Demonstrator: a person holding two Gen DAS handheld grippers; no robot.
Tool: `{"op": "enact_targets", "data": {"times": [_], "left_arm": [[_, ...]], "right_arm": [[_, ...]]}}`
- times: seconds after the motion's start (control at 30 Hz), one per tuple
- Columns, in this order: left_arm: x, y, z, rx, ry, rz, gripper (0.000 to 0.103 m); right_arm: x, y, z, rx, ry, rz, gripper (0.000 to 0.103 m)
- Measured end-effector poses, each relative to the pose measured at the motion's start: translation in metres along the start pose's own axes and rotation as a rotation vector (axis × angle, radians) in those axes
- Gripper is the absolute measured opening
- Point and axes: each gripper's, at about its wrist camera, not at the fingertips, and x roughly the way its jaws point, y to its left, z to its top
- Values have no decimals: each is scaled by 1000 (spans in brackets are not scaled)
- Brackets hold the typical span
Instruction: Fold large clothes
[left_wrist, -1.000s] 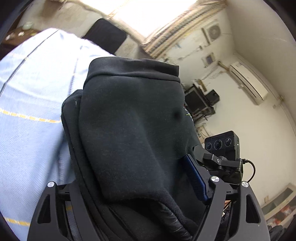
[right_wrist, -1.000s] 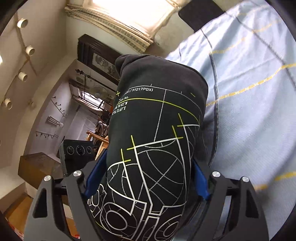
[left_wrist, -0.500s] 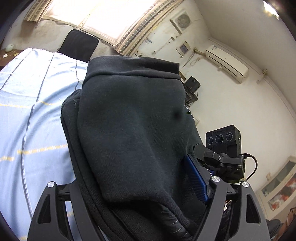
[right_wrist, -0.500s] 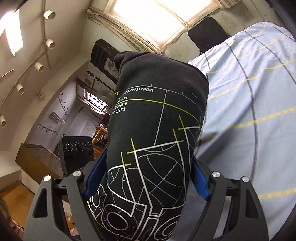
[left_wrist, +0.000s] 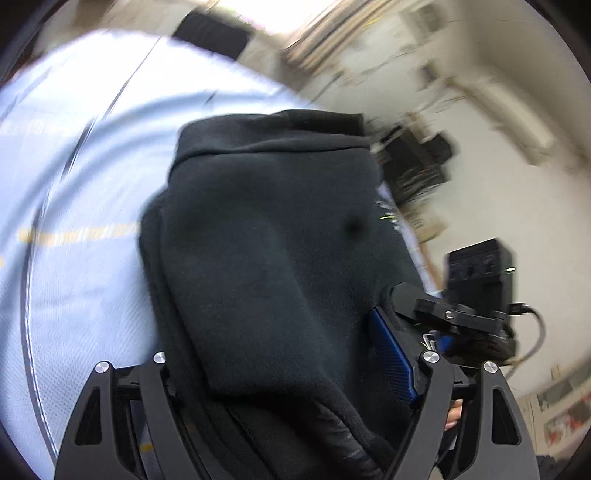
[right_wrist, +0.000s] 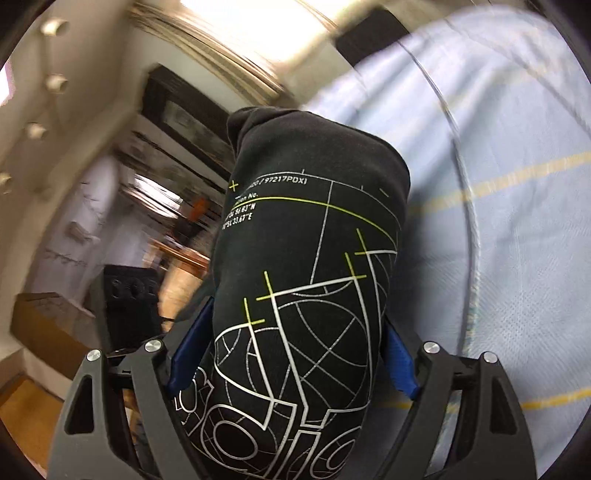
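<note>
sweatshirt (right_wrist: 314, 266) | both tongs clamped (folded edge uppermost) | bedsheet (right_wrist: 517, 221) beside

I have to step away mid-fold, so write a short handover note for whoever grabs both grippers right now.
Left gripper: shut on a thick bunch of the black garment.
Right gripper: shut on the same garment's printed part, white and yellow line graphics facing the camera.
The light blue striped sheet lies beyond the cloth; both views are motion-blurred.
Done: both ends gripped.
Left: whether the garment is lifted clear of the sheet cannot be told; lay it on the sheet, fold it, release.
</note>
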Motion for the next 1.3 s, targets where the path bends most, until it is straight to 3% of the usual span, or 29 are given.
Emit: {"op": "enact_targets", "data": {"times": [0.07,0.23,0.37,0.4,0.47,0.5,0.53,0.67,0.83,1.07,1.17,1.3], "left_arm": [[-3,7,1,-11,7,-12,81],[-14,15,-8,-15,-32,82,88],[-42,11,-9,30,-143,194,87],[-49,8,-9,47,-167,220,87],[-56,-1,-10,72,-194,256,87],[-56,-5,-9,85,-196,270,87],[-52,-8,-6,95,-187,279,87],[-16,-2,-7,110,-78,391,89],[-11,4,0,42,-61,346,92],[-35,-5,-20,16,-135,388,93],[-56,-20,-32,38,-191,422,93],[-82,-46,-61,60,-252,383,93]], "right_arm": [[8,2,0,-55,27,-31,86],[7,11,3,-111,39,-64,88],[-22,21,6,-137,-63,-97,87],[-32,23,6,-153,-115,-112,83],[-49,33,4,-212,-214,-177,56],[-50,37,5,-229,-228,-195,28],[-47,40,7,-238,-214,-182,19],[-23,51,5,-295,-173,-219,20],[-2,55,5,-315,-149,-228,21],[-13,49,1,-242,-183,-230,25],[-39,58,-21,-232,-241,-243,44],[-66,82,-57,-323,-306,-298,54]]}}
